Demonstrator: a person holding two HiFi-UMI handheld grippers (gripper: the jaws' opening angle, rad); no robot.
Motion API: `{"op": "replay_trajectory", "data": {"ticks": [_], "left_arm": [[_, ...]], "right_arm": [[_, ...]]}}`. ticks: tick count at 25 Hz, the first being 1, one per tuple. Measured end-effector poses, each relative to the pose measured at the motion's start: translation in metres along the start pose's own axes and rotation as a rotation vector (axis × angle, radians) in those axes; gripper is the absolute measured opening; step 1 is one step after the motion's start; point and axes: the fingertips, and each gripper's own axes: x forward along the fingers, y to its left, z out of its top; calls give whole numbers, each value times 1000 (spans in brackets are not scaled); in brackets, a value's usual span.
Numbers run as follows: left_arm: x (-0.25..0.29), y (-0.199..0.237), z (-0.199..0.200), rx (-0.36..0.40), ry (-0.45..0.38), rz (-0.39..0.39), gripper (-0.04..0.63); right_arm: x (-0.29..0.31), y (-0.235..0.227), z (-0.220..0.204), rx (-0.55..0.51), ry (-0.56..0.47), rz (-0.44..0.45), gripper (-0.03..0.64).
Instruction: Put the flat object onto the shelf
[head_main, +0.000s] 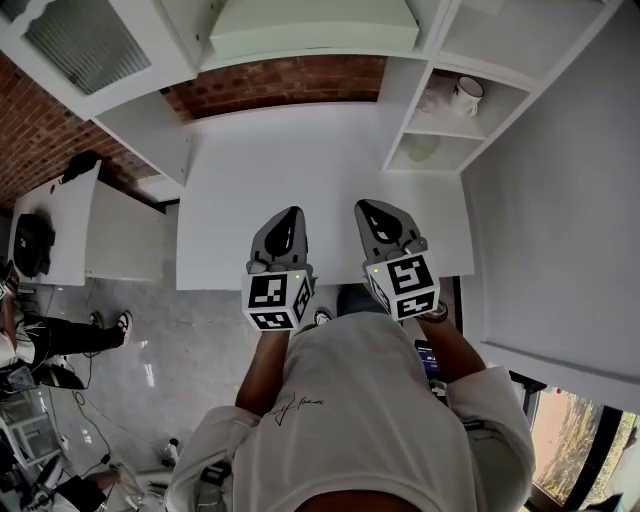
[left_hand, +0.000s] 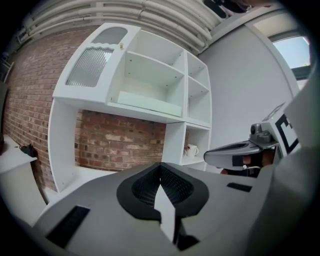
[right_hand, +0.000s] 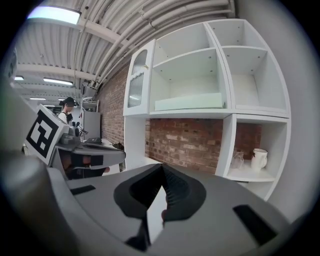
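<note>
The flat object is a pale green board that lies on the middle shelf of the white wall unit; it also shows in the left gripper view and the right gripper view. Both grippers hover over the near part of the white counter, well below and in front of that shelf. My left gripper is shut with nothing in it. My right gripper is shut and empty too. They sit side by side, a little apart.
A white mug stands in the small right-hand cubby, with a clear glass beside it. A ribbed-glass cabinet door closes the upper left. A white side table with dark items stands at the left, a person near it.
</note>
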Motion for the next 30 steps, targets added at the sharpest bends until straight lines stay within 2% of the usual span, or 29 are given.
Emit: {"op": "replay_trajectory", "data": {"ticks": [4, 17, 30], "left_arm": [[-9, 2, 6, 22, -15, 19, 12], [-35, -9, 6, 49, -19, 2, 12], [-34, -12, 5, 33, -19, 2, 12]], "right_arm": [[-7, -1, 1, 35, -6, 37, 28], [-37, 19, -1, 20, 0, 129, 26], [-44, 16, 1, 7, -5, 141, 26]]}}
